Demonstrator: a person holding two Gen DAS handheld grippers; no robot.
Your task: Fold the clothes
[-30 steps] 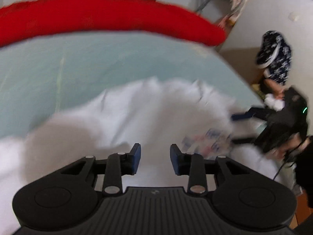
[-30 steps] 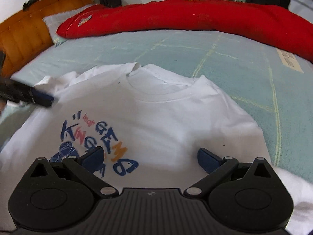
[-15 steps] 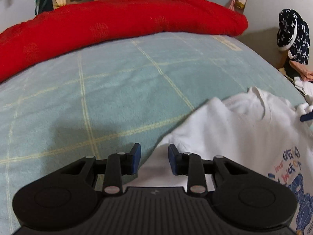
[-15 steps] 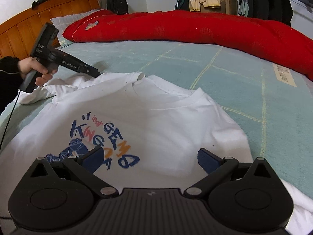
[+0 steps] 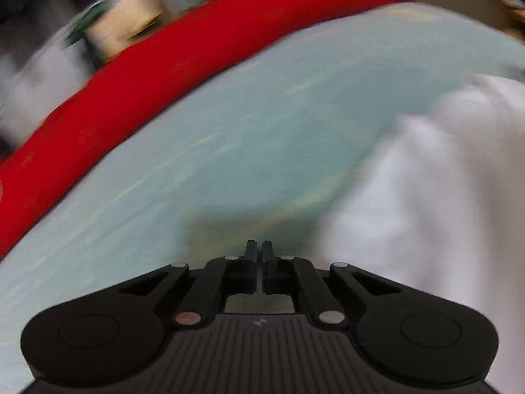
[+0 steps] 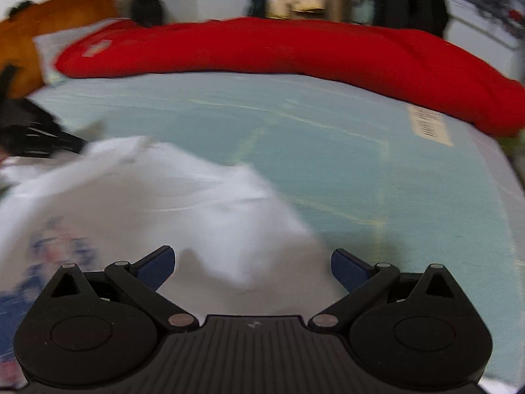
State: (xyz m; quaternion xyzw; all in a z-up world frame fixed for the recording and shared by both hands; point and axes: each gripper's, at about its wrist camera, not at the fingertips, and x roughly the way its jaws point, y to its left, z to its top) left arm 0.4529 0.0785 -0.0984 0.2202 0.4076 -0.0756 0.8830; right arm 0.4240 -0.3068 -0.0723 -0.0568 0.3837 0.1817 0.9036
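White T-shirt [image 6: 183,197] edges open sheet [image 6: 361,170].

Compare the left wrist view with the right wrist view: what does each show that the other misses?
Left wrist only: the left gripper shut, with no cloth visible between its fingers, over bare sheet. Right wrist only: the right gripper open over the shirt, the shirt's blurred print, the wooden headboard and a white label on the sheet. Both: the white shirt, the blue sheet and the red quilt, all blurred.
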